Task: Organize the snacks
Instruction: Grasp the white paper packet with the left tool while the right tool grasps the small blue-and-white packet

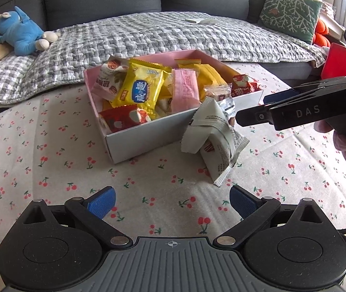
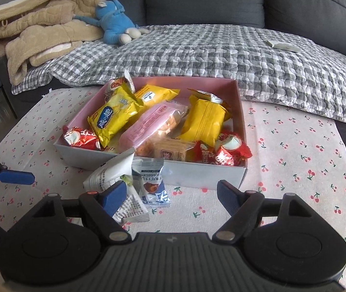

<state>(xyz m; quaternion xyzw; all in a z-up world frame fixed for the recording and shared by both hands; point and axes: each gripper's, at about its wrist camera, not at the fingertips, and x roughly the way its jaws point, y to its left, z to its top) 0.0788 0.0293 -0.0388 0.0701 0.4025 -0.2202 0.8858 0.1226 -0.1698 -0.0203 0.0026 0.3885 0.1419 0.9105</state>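
Blue pads of the right hand-held gripper stand partly open over the cherry-print bench, nothing clamped between them. Its near-side pad lies against the white packet, which leans on the front wall of the pink box; a small truffle sachet stands just beside that packet, also outside the box.

Risk: only one pad meets the packet, so a closure from this offset could pinch a crimped edge, or push the packet and topple the sachet.

Risk: the box is heaped, and added packets may slide back over its low wall.

The left hand-held gripper is wide open, empty, nearer than the box front and apart from the packets.
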